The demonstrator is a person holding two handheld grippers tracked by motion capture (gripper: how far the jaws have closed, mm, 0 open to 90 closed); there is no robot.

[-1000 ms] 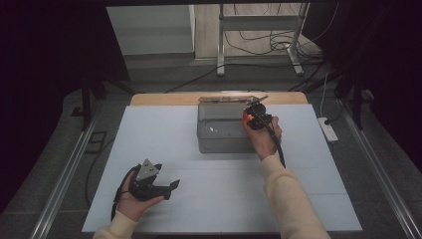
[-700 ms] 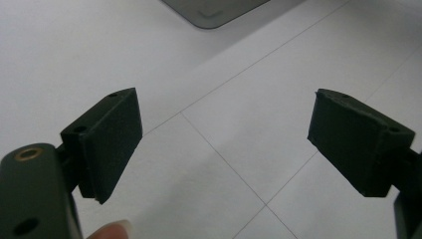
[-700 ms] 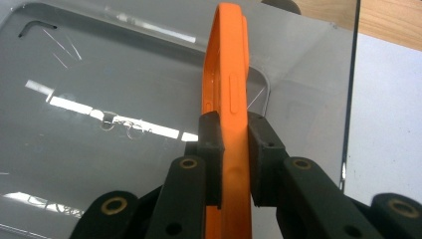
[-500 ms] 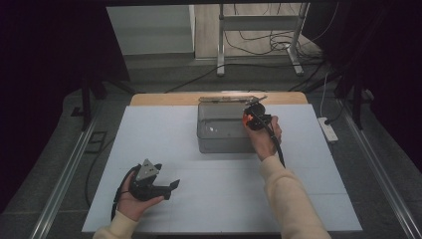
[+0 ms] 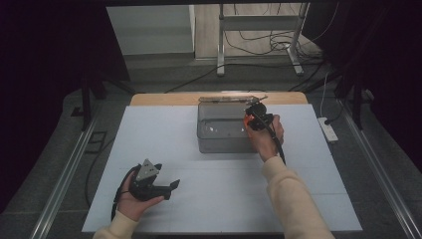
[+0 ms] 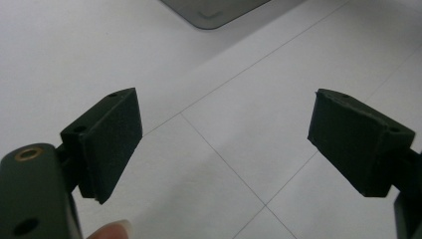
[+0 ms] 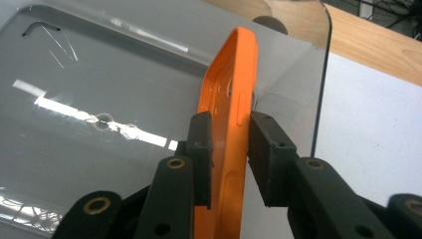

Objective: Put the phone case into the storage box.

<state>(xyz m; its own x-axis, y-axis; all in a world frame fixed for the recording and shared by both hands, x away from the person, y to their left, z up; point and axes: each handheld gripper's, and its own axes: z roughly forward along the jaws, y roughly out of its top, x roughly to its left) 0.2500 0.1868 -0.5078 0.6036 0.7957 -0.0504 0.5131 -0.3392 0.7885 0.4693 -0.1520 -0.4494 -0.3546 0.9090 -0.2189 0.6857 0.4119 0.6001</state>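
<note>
An orange phone case (image 7: 230, 84) stands on edge inside a grey plastic bin (image 5: 221, 144), at the bin's right end. My right gripper (image 7: 231, 122) straddles the case, and its jaws have just been opening. The left pad lies against the case and a thin gap shows at the right pad (image 7: 266, 154). In the high view the right gripper (image 5: 252, 118) hangs over the bin's right rim, with a bit of the orange case (image 5: 247, 119) showing. My left gripper (image 5: 171, 186) rests on the white table cover (image 5: 209, 199) at the front left, wide open and empty, as the left gripper view (image 6: 224, 124) shows.
The bin's floor (image 7: 99, 74) is bare and glossy. A clear lid (image 5: 231, 98) lies behind the bin on the wooden table edge. A white power strip (image 5: 328, 130) lies on the floor to the right. Cables and a metal stand are beyond the table.
</note>
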